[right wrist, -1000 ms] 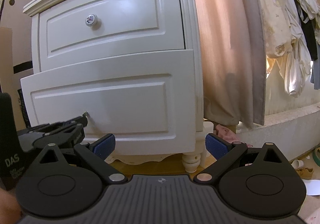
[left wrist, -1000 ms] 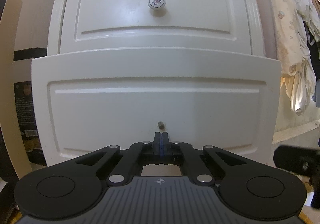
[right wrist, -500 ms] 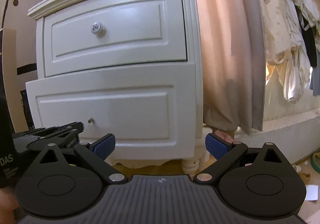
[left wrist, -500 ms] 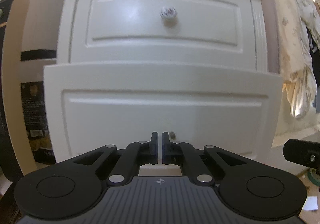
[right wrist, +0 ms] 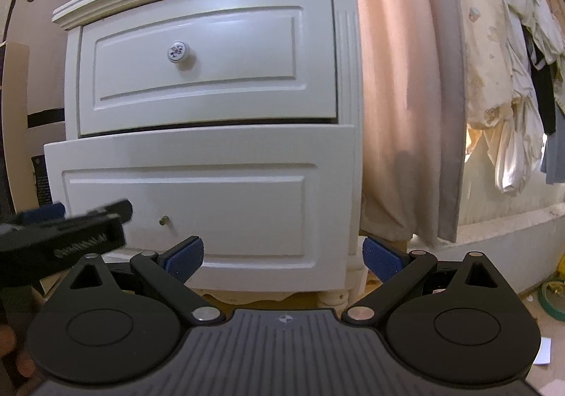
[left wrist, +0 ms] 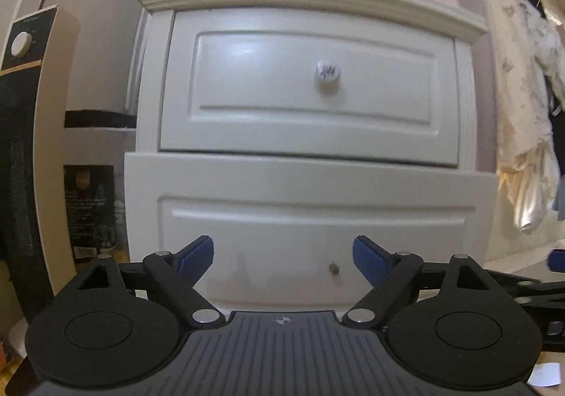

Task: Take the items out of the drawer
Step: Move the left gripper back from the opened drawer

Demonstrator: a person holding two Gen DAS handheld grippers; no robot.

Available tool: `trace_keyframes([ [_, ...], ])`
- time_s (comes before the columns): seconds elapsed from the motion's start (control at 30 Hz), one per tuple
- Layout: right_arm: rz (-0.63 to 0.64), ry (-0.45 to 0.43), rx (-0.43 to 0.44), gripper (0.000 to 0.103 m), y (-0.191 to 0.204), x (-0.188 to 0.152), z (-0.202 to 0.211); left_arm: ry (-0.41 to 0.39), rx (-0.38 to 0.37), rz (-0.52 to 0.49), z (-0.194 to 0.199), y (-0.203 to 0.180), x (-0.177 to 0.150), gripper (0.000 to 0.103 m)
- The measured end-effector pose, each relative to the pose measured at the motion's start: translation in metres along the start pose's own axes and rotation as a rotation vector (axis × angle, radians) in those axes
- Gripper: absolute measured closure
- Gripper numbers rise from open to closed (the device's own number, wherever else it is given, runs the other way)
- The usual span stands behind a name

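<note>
A white nightstand has two drawers. The lower drawer (left wrist: 310, 219) (right wrist: 197, 191) stands pulled out a little; its inside is hidden. It has only a small metal stub (left wrist: 333, 268) (right wrist: 164, 219) where a knob would be. The upper drawer (left wrist: 310, 92) (right wrist: 208, 60) is closed and has a round flowered knob (left wrist: 327, 71) (right wrist: 178, 51). My left gripper (left wrist: 283, 255) is open and empty, a short way in front of the stub. It also shows blurred at the left of the right wrist view (right wrist: 70, 230). My right gripper (right wrist: 283, 256) is open and empty, lower right of the drawer front.
A pink curtain (right wrist: 406, 96) hangs right of the nightstand, with clothes (right wrist: 512, 96) further right. A tall beige and black panel (left wrist: 31, 149) stands to the left. Paper and small clutter (right wrist: 551, 293) lie on the floor at the right.
My left gripper has opened, let go of the drawer stub and drawn back and up. The lower drawer stays pulled out. My right gripper has stayed open.
</note>
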State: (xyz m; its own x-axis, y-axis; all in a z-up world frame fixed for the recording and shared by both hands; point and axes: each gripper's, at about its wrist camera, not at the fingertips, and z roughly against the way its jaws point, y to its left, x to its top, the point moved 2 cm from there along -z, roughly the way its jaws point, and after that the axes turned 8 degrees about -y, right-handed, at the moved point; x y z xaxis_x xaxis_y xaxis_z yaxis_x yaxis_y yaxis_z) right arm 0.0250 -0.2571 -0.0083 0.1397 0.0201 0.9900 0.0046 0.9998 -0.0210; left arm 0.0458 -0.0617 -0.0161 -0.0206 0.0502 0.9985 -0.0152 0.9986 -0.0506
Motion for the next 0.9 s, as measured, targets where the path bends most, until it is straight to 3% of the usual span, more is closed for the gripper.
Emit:
trace_keyframes([
  [0.13, 0.027, -0.028, 0.000, 0.000, 0.009, 0.012, -0.001, -0.004, -0.002, 0.036, 0.001, 0.009, 0.014, 0.000],
  [0.37, 0.054, -0.078, -0.001, 0.000, 0.019, 0.032, 0.002, -0.047, -0.025, -0.028, 0.005, 0.018, 0.035, 0.000],
  [0.5, 0.122, -0.111, -0.015, 0.000, 0.026, 0.042, 0.001, 0.002, -0.076, -0.100, -0.003, 0.023, 0.049, 0.000],
  [0.63, 0.142, -0.133, -0.032, 0.000, 0.023, 0.053, -0.005, 0.039, -0.112, -0.053, -0.015, 0.039, 0.064, 0.000],
  [0.9, 0.174, -0.089, -0.029, 0.000, 0.007, 0.074, -0.037, 0.116, -0.092, -0.042, -0.046, 0.044, 0.074, 0.000],
])
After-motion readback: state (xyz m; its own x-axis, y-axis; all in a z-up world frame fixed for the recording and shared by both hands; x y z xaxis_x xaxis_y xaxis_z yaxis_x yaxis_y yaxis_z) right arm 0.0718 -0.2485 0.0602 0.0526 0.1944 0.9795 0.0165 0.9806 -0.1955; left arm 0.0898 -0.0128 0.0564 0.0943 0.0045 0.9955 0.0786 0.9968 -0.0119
